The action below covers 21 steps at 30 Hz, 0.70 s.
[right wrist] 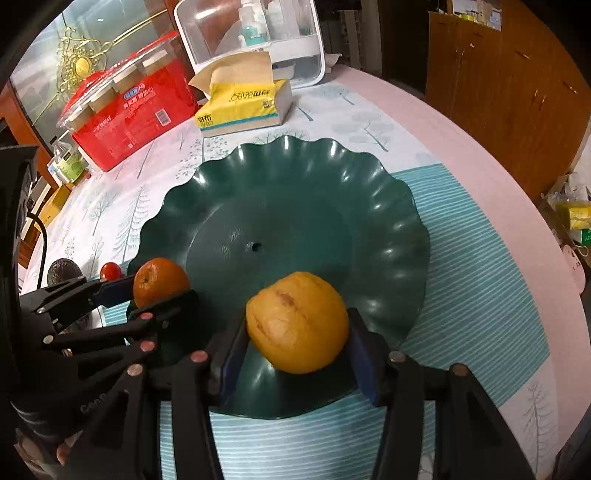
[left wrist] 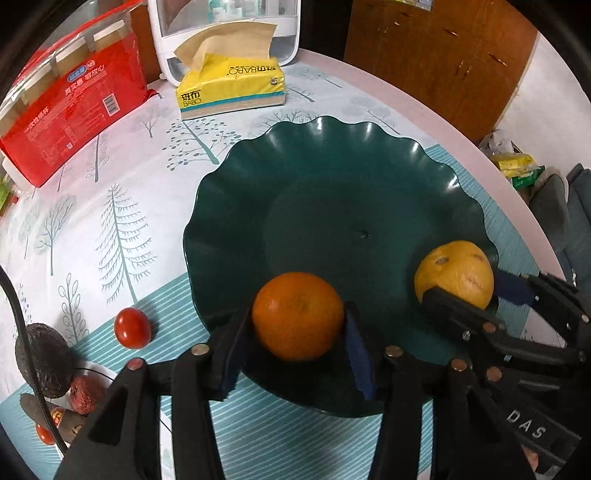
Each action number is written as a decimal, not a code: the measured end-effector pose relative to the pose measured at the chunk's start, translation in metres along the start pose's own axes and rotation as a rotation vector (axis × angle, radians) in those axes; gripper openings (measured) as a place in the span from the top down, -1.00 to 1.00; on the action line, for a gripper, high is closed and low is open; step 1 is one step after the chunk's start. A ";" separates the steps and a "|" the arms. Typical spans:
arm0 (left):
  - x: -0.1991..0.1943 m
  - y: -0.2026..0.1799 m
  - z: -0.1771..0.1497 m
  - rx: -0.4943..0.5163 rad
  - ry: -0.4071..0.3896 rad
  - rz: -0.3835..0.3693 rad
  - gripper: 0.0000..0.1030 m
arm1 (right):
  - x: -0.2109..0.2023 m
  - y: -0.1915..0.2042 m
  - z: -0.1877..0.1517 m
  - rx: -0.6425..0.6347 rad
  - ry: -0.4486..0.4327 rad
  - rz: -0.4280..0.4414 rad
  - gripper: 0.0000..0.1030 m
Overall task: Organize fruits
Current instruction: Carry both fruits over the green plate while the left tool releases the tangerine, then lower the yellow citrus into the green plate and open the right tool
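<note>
A dark green scalloped bowl point(left wrist: 332, 177) sits on the table; it also shows in the right wrist view point(right wrist: 295, 192). My left gripper point(left wrist: 297, 332) is shut on an orange tangerine point(left wrist: 297, 315) and holds it over the bowl's near left rim; the tangerine also shows in the right wrist view point(right wrist: 159, 280). My right gripper point(right wrist: 297, 339) is shut on a yellow-orange citrus fruit point(right wrist: 297, 321) over the bowl's near side; that fruit point(left wrist: 454, 273) and the gripper point(left wrist: 465, 299) show in the left wrist view at the right.
A cherry tomato point(left wrist: 131, 328) and a dark avocado point(left wrist: 42, 360) lie left of the bowl, beside a small plate with dried fruit point(left wrist: 86, 393). A yellow tissue pack point(left wrist: 231, 86), a red package point(left wrist: 70, 99) and a white container point(left wrist: 221, 22) stand at the back.
</note>
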<state>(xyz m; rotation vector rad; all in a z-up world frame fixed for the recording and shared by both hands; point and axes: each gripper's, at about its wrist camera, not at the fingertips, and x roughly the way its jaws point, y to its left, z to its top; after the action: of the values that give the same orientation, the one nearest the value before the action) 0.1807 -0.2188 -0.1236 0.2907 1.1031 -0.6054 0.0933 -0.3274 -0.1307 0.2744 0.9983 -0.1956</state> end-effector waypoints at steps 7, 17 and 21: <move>-0.015 0.008 0.000 -0.037 -0.022 -0.022 -0.46 | -0.015 -0.006 0.002 0.029 -0.025 0.020 -0.03; -0.062 0.015 -0.028 -0.046 -0.127 0.111 -0.63 | -0.045 0.017 -0.001 -0.028 -0.051 0.055 -0.03; -0.091 0.019 -0.043 -0.056 -0.113 0.136 -0.64 | -0.070 0.033 -0.002 -0.086 -0.079 0.061 -0.03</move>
<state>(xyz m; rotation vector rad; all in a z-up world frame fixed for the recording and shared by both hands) 0.1313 -0.1536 -0.0619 0.2772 0.9817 -0.4642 0.0635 -0.2930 -0.0678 0.2164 0.9162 -0.1065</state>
